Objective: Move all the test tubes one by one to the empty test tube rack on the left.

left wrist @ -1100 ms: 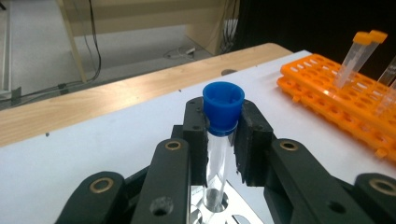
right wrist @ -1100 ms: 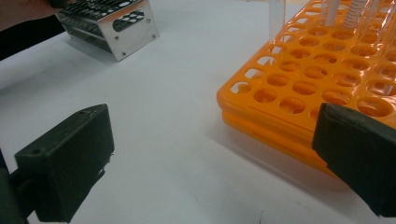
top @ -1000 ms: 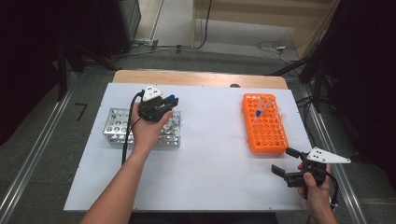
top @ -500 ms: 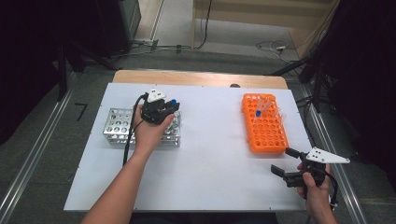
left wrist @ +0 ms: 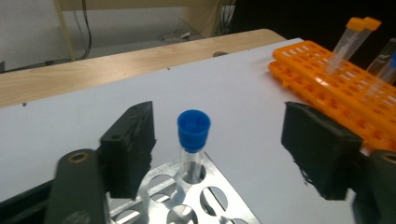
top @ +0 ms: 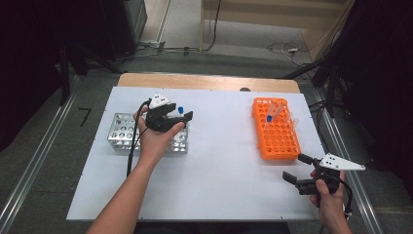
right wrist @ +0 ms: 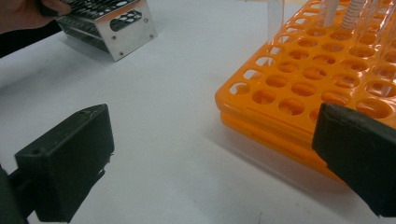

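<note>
Tube (left wrist: 191, 154): clear, round blue cap, in perforated metal rack (left wrist: 212, 205) | left tongs (left wrist: 224, 151) just spread | right tongs (right wrist: 210, 163) spread

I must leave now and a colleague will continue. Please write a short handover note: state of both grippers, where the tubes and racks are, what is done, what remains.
Left gripper: jaws have just been opening, now apart around the blue-capped tube, not pressing it.
Right gripper: open, nothing between the jaws, near the orange rack.
Done: blue-capped tube stands in a corner hole of the metal rack.
Left: probably the capped tubes in the orange rack.
</note>
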Action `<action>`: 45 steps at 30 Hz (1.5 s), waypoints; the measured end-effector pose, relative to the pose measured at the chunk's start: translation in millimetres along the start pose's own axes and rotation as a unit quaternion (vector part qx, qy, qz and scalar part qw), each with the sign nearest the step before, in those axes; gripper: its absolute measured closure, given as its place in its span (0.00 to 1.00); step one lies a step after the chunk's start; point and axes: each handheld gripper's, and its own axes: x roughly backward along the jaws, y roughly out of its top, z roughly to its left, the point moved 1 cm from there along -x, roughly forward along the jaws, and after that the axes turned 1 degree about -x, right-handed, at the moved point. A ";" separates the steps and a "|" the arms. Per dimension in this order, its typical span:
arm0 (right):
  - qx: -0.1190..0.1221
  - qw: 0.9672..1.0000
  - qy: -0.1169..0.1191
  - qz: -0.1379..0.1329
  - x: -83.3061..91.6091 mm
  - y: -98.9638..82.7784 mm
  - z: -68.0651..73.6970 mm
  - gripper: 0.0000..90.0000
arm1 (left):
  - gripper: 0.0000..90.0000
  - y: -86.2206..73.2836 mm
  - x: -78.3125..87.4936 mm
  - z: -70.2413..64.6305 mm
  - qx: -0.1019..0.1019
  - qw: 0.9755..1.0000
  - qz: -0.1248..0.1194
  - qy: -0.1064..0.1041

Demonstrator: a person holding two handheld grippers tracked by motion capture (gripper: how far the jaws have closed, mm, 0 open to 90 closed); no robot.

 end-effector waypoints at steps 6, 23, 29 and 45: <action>0.001 1.000 -0.001 0.002 -0.5 2.2 -0.5 0.00 | 0.07 -3.3 18.3 -10.3 0.004 0.999 -0.012 -0.032; 0.006 1.000 -0.003 0.002 -6.2 16.8 4.9 0.00 | 0.00 -29.6 63.5 -37.2 -0.017 0.997 -0.038 -0.065; 0.000 1.000 -0.008 0.004 -12.5 24.2 5.3 0.00 | 0.00 -38.1 78.6 -43.8 -0.020 0.997 -0.045 -0.063; -0.018 0.999 -0.031 -0.002 -38.5 51.2 -4.4 0.11 | 0.00 -67.9 105.3 -42.0 -0.005 0.997 -0.054 -0.057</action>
